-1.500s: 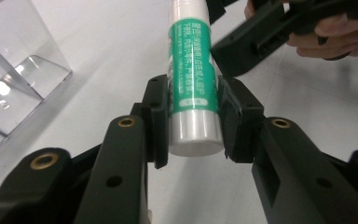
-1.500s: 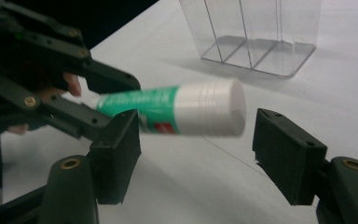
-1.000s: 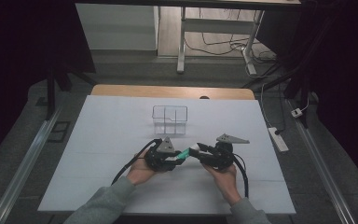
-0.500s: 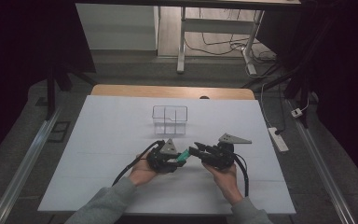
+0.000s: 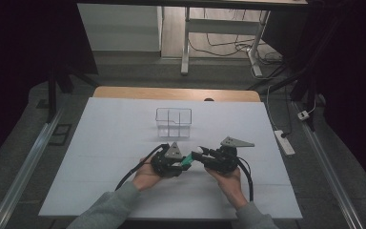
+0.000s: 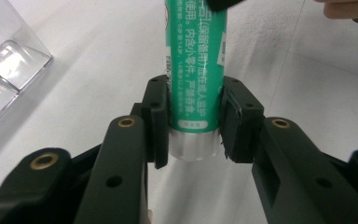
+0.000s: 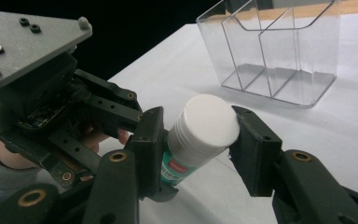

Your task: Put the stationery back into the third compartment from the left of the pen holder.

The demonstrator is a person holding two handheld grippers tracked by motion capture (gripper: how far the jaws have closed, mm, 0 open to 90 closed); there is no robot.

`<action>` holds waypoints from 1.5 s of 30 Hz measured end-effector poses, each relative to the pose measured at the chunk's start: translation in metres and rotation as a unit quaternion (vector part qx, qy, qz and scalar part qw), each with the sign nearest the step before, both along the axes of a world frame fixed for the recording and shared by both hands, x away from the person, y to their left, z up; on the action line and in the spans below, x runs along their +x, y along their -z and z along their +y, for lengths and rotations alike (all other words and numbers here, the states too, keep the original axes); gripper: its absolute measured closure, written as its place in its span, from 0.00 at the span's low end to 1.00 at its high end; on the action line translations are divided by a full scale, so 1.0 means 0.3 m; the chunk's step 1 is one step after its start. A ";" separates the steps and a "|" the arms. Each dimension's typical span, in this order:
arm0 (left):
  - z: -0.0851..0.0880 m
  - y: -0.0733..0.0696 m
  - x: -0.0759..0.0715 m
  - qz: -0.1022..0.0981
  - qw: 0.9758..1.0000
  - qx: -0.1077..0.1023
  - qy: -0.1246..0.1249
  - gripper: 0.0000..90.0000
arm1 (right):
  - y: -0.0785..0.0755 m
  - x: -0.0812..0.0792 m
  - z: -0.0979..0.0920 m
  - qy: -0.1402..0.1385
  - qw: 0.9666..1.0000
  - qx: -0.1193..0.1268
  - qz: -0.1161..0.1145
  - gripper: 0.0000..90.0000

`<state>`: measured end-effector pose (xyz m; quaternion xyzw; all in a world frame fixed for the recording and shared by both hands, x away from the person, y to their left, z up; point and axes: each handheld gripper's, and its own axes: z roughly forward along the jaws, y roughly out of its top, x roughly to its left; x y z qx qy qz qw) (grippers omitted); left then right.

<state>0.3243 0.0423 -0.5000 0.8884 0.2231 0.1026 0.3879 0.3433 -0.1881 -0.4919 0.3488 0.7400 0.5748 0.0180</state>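
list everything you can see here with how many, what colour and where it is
glue stick: one, green body with white cap, held above the table between both claws
clear organiser box: one, transparent, divided compartments, mid-table beyond the claws
table: one, white top, wooden far edge
power strip: one, white, floor at right of the table
left claw: one, black, shut on the glue stick's base end
right claw: one, black, jaws either side of the white cap, have just been opening; contact unclear
hands: two, grey sleeves, near edge
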 end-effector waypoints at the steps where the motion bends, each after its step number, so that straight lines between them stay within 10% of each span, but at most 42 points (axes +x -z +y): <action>1: -0.002 0.002 0.000 0.000 1.000 0.001 0.000 0.72 | 0.000 -0.002 0.003 0.000 1.000 0.000 0.001 0.62; 11: -0.008 0.005 0.001 -0.011 1.000 -0.007 0.003 0.71 | -0.027 -0.016 0.009 -0.025 0.999 0.005 -0.027 0.71; 19: 0.052 0.008 0.011 0.013 1.000 -0.006 -0.022 0.48 | -0.051 -0.022 0.005 -0.020 0.998 -0.004 -0.053 0.71; 35: 0.255 -0.004 -0.062 0.007 0.998 -0.006 -0.059 0.41 | -0.066 -0.011 -0.022 -0.001 0.998 -0.013 -0.062 0.71; 45: 0.456 0.020 -0.137 0.013 0.993 -0.020 -0.119 0.39 | -0.072 -0.008 -0.028 0.003 0.997 -0.022 -0.067 0.71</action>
